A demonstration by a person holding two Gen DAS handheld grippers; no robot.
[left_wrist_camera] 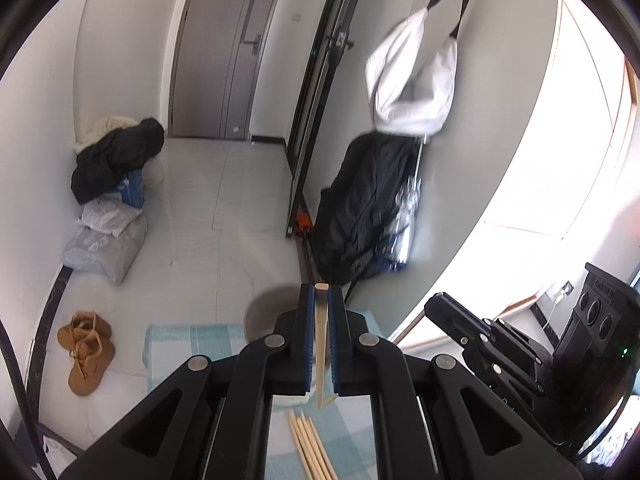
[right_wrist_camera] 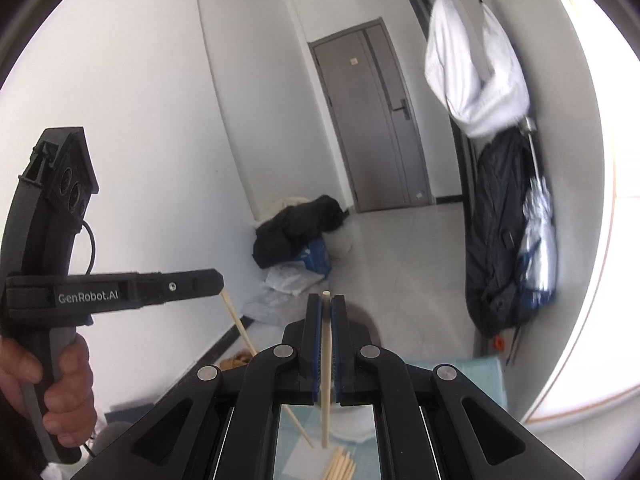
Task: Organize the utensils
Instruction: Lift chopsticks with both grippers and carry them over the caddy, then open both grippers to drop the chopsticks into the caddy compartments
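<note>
My left gripper (left_wrist_camera: pixel 321 292) is shut on a pale wooden chopstick (left_wrist_camera: pixel 320 344) that runs back between its blue pads and hangs down behind them. My right gripper (right_wrist_camera: pixel 326 300) is shut on a second chopstick (right_wrist_camera: pixel 327 364), held the same way. Both are lifted above the table. In the right wrist view the left gripper (right_wrist_camera: pixel 219 280) appears at the left, held by a person's hand (right_wrist_camera: pixel 60 384), its chopstick (right_wrist_camera: pixel 239 324) slanting down. The right gripper (left_wrist_camera: pixel 434 304) shows at the right of the left wrist view. Several loose chopsticks (left_wrist_camera: pixel 310 446) (right_wrist_camera: pixel 340 466) lie on the cloth below.
A blue-and-white checked cloth (left_wrist_camera: pixel 192 340) covers the table below, with a white dish edge (right_wrist_camera: pixel 356 420) under the grippers. Beyond lie brown shoes (left_wrist_camera: pixel 86 352), bags and dark clothing (left_wrist_camera: pixel 116 156) on the floor, a grey door (right_wrist_camera: pixel 372 120), and coats hanging on the right wall (left_wrist_camera: pixel 372 204).
</note>
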